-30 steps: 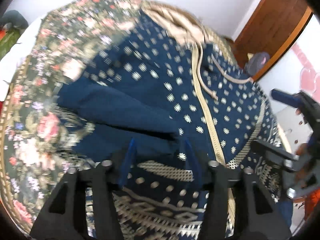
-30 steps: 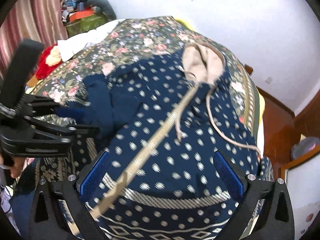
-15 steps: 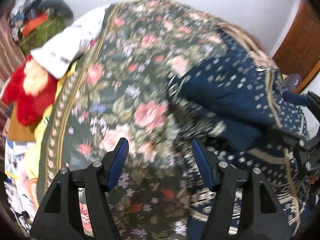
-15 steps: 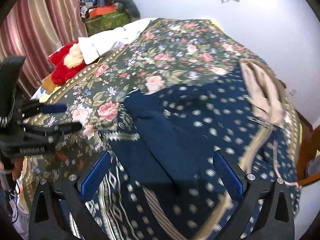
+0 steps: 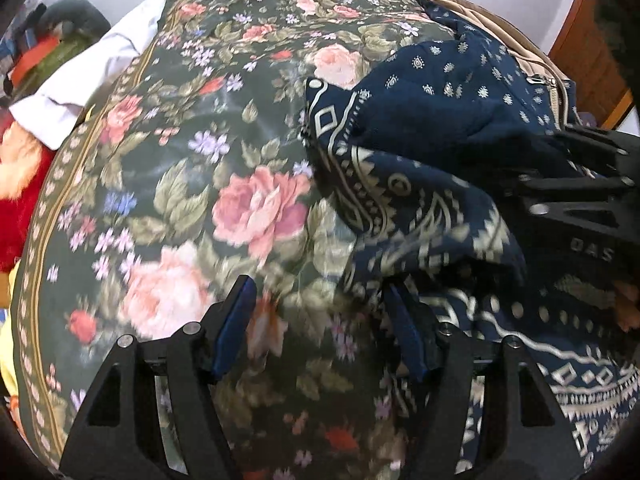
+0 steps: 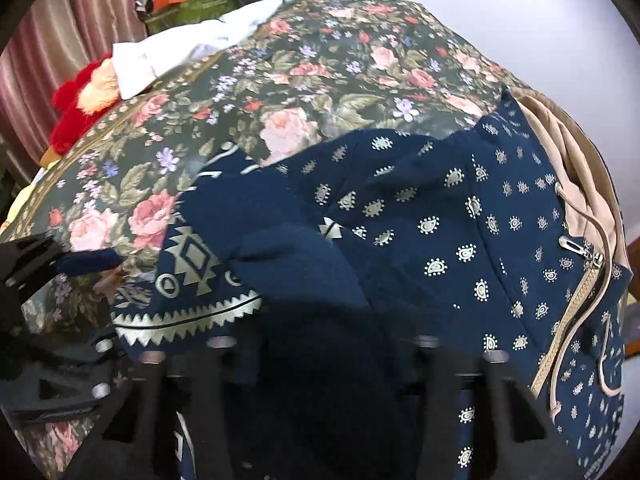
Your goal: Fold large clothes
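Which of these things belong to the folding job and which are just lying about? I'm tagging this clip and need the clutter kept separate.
Job in hand:
- navy patterned hoodie
- left gripper, open beside the hem
- right gripper, fingers buried in the hoodie's cloth
- floral bedspread, the work surface

Lying about:
- red plush toy
- white cloth
- green box

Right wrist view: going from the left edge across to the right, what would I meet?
Pink curtain → red plush toy → white cloth → floral bedspread → navy patterned hoodie → its beige hood.
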A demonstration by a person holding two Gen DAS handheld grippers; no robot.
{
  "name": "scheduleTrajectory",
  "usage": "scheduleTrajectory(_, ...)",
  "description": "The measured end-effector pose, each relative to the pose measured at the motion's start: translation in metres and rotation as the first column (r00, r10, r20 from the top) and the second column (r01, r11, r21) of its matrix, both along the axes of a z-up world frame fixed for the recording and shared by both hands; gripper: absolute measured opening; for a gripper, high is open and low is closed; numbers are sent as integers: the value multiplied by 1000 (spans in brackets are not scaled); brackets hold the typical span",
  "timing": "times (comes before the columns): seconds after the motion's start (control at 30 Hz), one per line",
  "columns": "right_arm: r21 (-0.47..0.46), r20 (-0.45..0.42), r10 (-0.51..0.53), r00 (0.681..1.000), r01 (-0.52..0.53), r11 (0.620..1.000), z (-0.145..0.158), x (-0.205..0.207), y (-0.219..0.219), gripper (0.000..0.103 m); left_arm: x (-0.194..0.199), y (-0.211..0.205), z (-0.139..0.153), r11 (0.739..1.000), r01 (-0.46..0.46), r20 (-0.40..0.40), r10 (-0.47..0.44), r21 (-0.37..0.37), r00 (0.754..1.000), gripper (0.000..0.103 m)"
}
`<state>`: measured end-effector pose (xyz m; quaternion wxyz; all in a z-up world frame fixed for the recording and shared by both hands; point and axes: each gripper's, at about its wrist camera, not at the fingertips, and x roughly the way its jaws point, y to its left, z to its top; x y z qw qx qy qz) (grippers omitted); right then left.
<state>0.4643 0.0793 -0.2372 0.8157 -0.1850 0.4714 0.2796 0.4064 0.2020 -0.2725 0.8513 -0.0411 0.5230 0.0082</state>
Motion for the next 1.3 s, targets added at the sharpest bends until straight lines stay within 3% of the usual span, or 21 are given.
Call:
scheduleTrajectory(0.07, 31, 8, -8, 1000, 7, 999, 8, 0, -8, 14, 5, -1, -3, 1000, -11, -1, 11, 13, 1000, 65)
scheduleTrajectory(0.4, 135, 153, -132, 979, 111, 985, 90, -8, -91, 12, 3, -6, 0, 997, -65, -21, 67, 51, 998, 65)
scheduleTrajectory(0.57, 156, 172, -213, 962, 187, 970, 108, -7, -145, 12, 0, -3, 3, 988, -146, -44, 148, 42, 988, 65)
scheduleTrajectory(0.77, 124, 62, -303, 951, 294, 948, 80, -1, -214, 12, -4, -8, 6, 982, -181, -58, 184, 62, 981, 65)
scheduleTrajectory(0.9, 46, -107, -362, 926, 368, 929, 34, 8, -246, 13, -3, -13, -1, 976, -191, -73, 199, 101, 977, 70)
scheduleTrajectory(1.03, 82, -228, -363, 903, 390, 917, 13, 11, -272, 13, -2, -14, -4, 971, -199, -81, 210, 131, 974, 75)
scheduleTrajectory(1.2, 86, -239, -345, 908, 374, 924, 20, 8, -290, 13, 1, -7, -6, 973, -194, -91, 206, 129, 974, 83)
scheduleTrajectory(1.3, 34, -166, -359, 919, 369, 929, 28, 0, -295, 26, 3, -5, -7, 970, -197, -90, 211, 144, 973, 83)
